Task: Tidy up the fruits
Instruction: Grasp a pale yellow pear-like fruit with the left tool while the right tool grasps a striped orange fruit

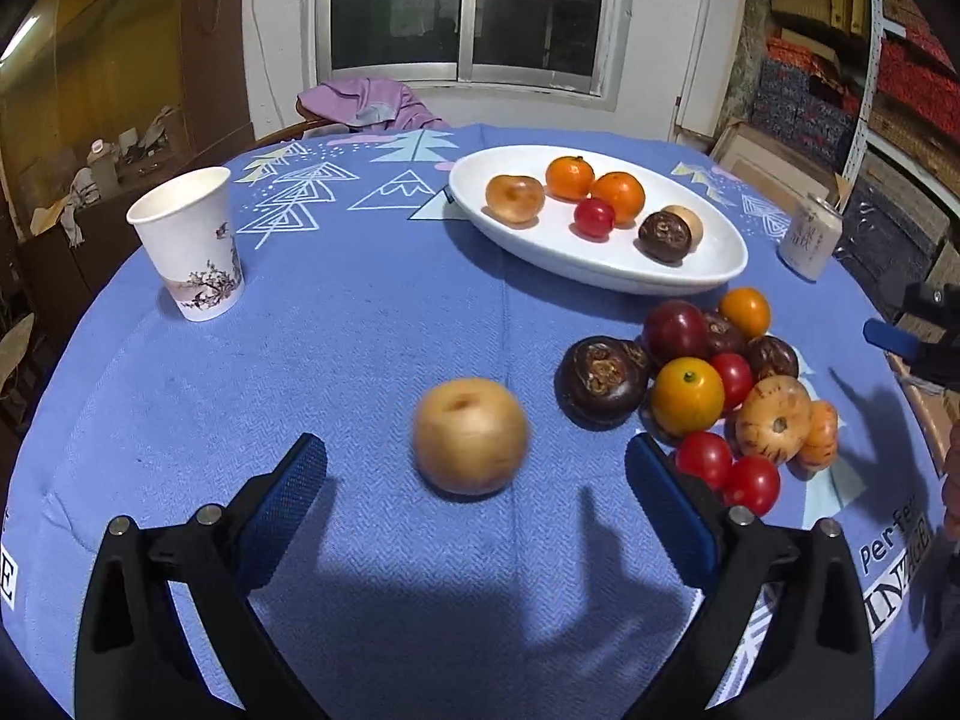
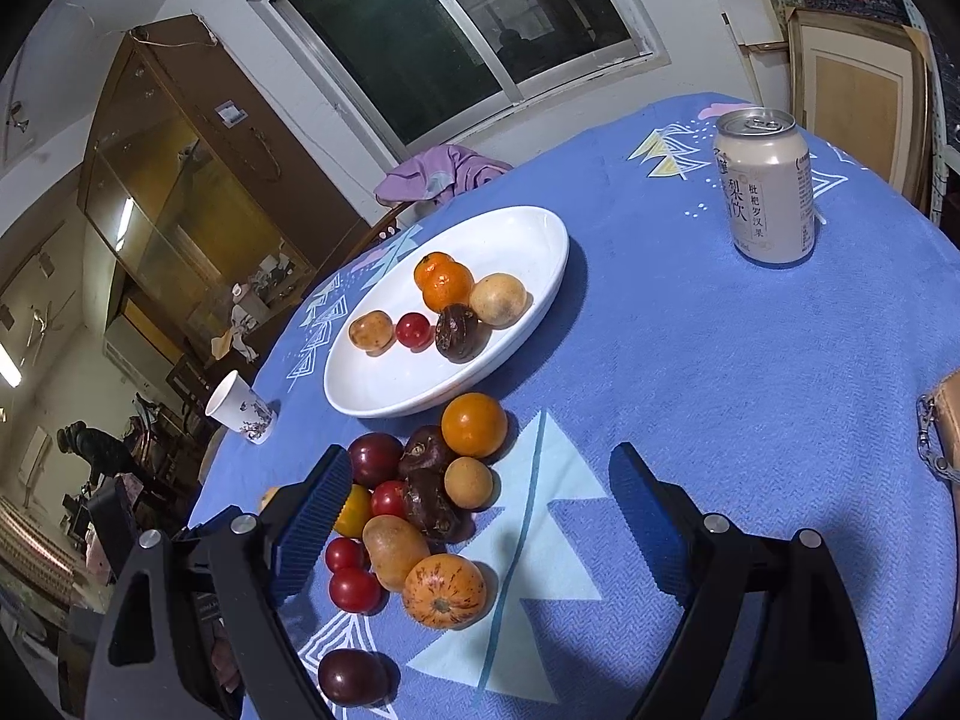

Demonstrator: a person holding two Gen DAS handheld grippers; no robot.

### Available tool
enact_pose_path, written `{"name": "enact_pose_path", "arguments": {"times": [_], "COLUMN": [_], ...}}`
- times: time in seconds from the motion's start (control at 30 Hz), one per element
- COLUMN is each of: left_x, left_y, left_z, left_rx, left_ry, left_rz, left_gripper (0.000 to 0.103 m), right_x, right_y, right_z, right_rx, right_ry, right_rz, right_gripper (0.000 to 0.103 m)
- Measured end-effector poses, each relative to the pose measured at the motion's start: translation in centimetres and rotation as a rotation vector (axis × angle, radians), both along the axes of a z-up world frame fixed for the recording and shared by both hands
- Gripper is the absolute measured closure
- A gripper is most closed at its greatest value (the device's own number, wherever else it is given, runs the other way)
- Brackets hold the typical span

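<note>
A tan round fruit [image 1: 471, 435], blurred, lies on the blue cloth between the wide-open fingers of my left gripper [image 1: 474, 443]; neither pad touches it. To its right sits a pile of fruit [image 1: 708, 384]: dark, red, orange and striped pieces. Behind it stands a white oval plate [image 1: 600, 267] with two oranges, a tomato, a dark fruit and tan ones. In the right wrist view, my right gripper [image 2: 480, 455] is open over the cloth. Its left finger [image 2: 312, 516] stands beside the same pile [image 2: 420, 504], gripping nothing, and the plate [image 2: 390, 387] lies beyond.
A paper cup [image 1: 192, 246] stands at the far left and a drink can [image 2: 765, 186] at the far right. One dark plum [image 2: 351, 675] lies apart near the table's front edge. A purple garment [image 1: 366, 102] hangs on a chair behind the round table.
</note>
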State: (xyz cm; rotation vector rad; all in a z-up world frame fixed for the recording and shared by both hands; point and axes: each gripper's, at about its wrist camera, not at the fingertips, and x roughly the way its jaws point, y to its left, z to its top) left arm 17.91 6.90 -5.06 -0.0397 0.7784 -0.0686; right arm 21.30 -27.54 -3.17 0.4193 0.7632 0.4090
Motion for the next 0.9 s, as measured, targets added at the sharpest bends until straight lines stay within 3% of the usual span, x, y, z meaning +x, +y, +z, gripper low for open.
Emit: {"name": "enact_pose_path", "arguments": {"times": [0.03,0.07,0.1,0.4,0.5,0.67,0.9], "left_x": [0.1,0.2,0.4,1.2,1.9,2.2,2.2], "left_y": [0.1,0.2,0.2,-0.6,-0.1,0.3,0.1], "left_z": [0.0,-0.2,-0.4,-0.7,-1.1,-1.4,-1.4], "left_rx": [-0.004,-0.012,-0.019,0.020,-0.018,-0.061,-0.051], "left_ry": [0.002,0.012,0.023,0.022,0.053,0.066,0.067], "left_rz": [0.000,-0.005,-0.010,-0.027,-0.038,-0.044,-0.043], "left_gripper": [0.015,0.029,0.037,0.038,0.055,0.058,0.058], "right_x": [0.0,0.0,-0.1,-0.2,-0.4,-1.1,-2.6], "right_y": [0.0,0.1,0.2,1.5,2.1,2.7,4.0], "right_z": [0.0,0.0,0.0,0.0,-0.2,-0.6,-2.2], "right_rx": [-0.001,-0.002,-0.004,-0.057,-0.071,-0.042,-0.114], "right_ry": [0.001,0.000,-0.002,-0.012,-0.007,0.031,0.072], "right_rz": [0.002,0.005,0.009,0.056,0.094,0.182,0.249], "right_gripper": [0.015,0.015,0.015,0.015,0.015,0.015,0.030]}}
